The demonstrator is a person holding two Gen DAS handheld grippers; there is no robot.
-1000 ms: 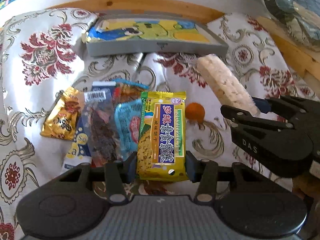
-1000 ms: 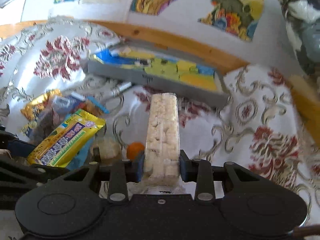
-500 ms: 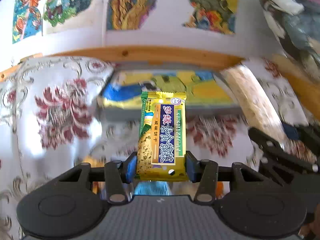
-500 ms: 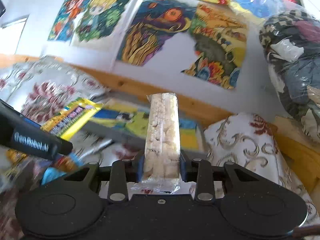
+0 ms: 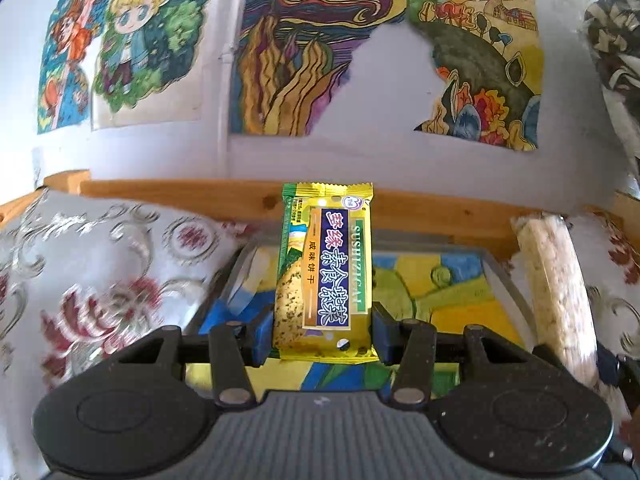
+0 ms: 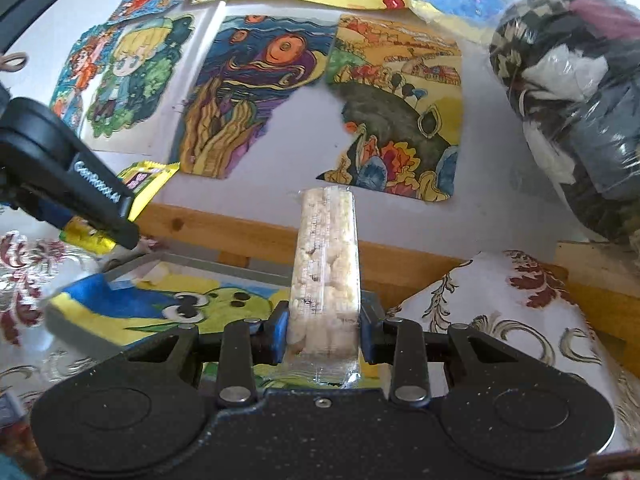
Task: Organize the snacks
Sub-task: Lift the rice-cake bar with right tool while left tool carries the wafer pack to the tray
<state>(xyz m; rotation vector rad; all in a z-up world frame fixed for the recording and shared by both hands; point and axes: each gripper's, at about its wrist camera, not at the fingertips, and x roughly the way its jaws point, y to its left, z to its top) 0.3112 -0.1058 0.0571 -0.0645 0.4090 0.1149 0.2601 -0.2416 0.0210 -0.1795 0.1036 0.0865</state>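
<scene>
Both views have swung up from the floral cloth (image 5: 100, 264) to painted wall pictures (image 5: 296, 52); left hand-held gripper (image 5: 323, 334) clamps a glossy cracker packet (image 5: 326, 272), right hand-held gripper (image 6: 323, 332) pinches a knobbly rice bar (image 6: 325, 268) above the grey tray (image 6: 120, 304).

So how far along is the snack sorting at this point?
Nothing visibly placed yet: the tray shows no snacks inside. In hand: the left gripper clamps a yellow biscuit packet, the right gripper a rice bar, both above the tray. Left: releasing both.

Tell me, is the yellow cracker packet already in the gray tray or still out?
Out. The yellow cracker packet stands clamped in the left gripper, above the gray tray.
</scene>
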